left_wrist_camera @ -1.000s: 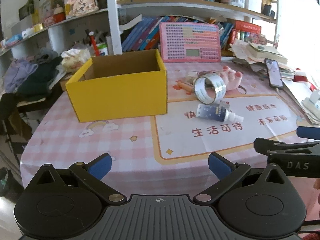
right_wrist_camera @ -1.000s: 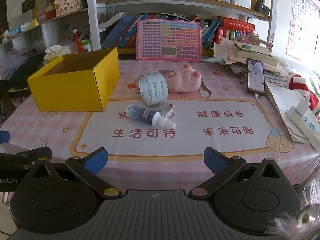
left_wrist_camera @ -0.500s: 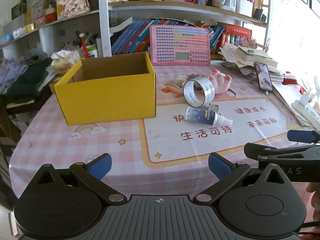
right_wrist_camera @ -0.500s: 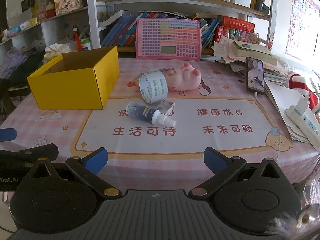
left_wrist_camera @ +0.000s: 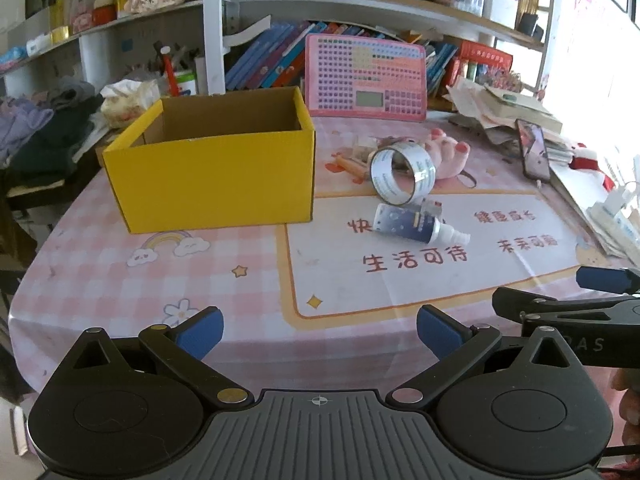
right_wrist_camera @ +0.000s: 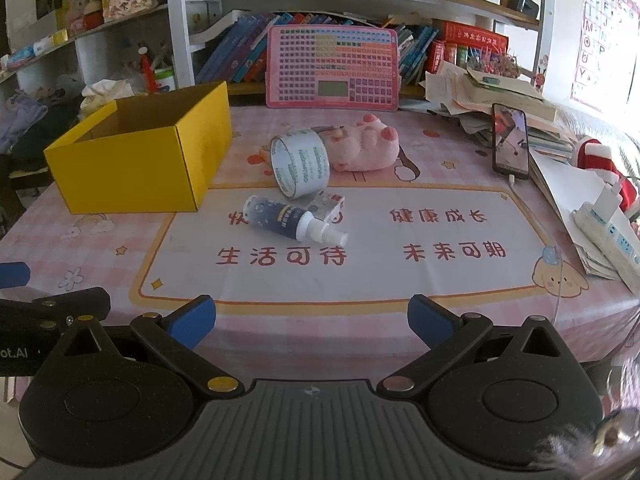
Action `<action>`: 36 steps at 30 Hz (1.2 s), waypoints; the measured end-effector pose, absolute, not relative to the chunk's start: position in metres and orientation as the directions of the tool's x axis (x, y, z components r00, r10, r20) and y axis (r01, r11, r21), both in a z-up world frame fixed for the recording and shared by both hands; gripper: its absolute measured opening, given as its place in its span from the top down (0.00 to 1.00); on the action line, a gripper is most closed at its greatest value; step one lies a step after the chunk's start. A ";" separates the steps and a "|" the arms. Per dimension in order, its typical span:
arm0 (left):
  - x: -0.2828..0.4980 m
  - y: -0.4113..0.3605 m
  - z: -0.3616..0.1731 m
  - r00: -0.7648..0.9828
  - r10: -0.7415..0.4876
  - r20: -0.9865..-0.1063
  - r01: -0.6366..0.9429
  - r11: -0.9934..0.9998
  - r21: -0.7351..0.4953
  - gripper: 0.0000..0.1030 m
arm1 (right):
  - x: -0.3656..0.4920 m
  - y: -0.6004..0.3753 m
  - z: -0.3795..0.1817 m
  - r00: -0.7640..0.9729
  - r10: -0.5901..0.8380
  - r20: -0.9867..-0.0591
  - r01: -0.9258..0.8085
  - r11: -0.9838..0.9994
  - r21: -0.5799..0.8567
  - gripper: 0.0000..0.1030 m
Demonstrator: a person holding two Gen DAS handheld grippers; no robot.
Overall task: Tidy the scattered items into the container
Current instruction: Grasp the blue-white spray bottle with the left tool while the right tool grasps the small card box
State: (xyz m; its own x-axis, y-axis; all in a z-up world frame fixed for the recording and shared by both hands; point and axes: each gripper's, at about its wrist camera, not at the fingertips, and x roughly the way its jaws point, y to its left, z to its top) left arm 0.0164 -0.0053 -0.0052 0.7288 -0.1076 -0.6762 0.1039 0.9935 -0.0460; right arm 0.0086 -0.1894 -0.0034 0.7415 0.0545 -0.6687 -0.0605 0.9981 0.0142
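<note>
A yellow cardboard box [left_wrist_camera: 216, 176] [right_wrist_camera: 132, 168] stands open at the table's left. A roll of clear tape [left_wrist_camera: 402, 176] [right_wrist_camera: 302, 168] stands on edge beside a pink plush pig [left_wrist_camera: 446, 152] [right_wrist_camera: 366, 148]. A dark blue spray bottle [left_wrist_camera: 412, 226] [right_wrist_camera: 286, 220] lies on its side on the mat, with a small packet [right_wrist_camera: 326, 205] behind it. My left gripper [left_wrist_camera: 320, 330] and right gripper [right_wrist_camera: 312, 316] are both open and empty, low at the table's near edge, well short of the items.
A pink toy keyboard [right_wrist_camera: 332, 68] leans against the bookshelf at the back. A phone [right_wrist_camera: 510, 142], stacked papers [right_wrist_camera: 500, 92] and a power strip [right_wrist_camera: 608, 232] lie along the right side. The right gripper's side shows at the right in the left wrist view [left_wrist_camera: 568, 312].
The left gripper has pulled back and turned slightly, so the box and items appear a little farther and more centred. The right view has barely changed. Both grippers stay open.
</note>
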 end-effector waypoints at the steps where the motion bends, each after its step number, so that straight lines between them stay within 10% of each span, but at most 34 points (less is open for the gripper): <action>1: 0.018 -0.006 -0.006 0.725 -0.110 -0.680 0.105 0.993 -0.048 0.00 | 0.010 -0.190 -0.004 0.741 0.055 -0.669 -0.060 0.998 0.016 0.00; 21: 0.078 -0.044 -0.023 0.667 -0.145 -0.731 0.143 0.988 -0.065 0.00 | 0.069 -0.225 -0.009 0.729 0.055 -0.683 -0.058 0.998 0.019 0.02; 36: 0.127 -0.073 -0.030 0.633 -0.107 -0.766 0.156 0.988 -0.008 0.00 | 0.162 -0.232 -0.028 0.642 0.132 -0.755 -0.156 0.987 0.040 0.25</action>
